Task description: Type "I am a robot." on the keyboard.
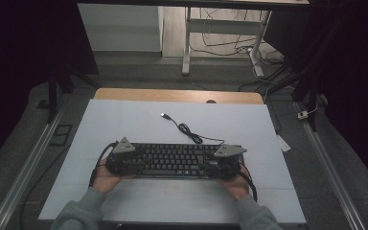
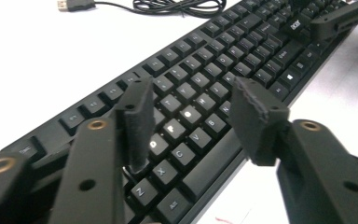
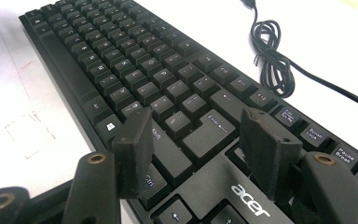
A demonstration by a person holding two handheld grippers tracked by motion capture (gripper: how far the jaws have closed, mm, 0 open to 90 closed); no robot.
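On the white table [image 1: 124,120], black Acer keyboard [image 1: 172,158], coiled cable [image 1: 189,132], both tongs apart above its ends.

Grey sleeves [image 1: 84,211], black grippers [image 1: 122,162]

Both forearms in from the bottom of the high view, grey sleeves [image 1: 84,211] to the wrists. Left hand [image 1: 106,179] under the left gripper [image 1: 122,158], right hand [image 1: 237,184] under the right gripper [image 1: 223,160], well apart, roughly level with each other. Left gripper [image 2: 193,121] with jaws parted, nothing between the pads. Right gripper [image 3: 196,149] likewise parted, pads gripping nothing.
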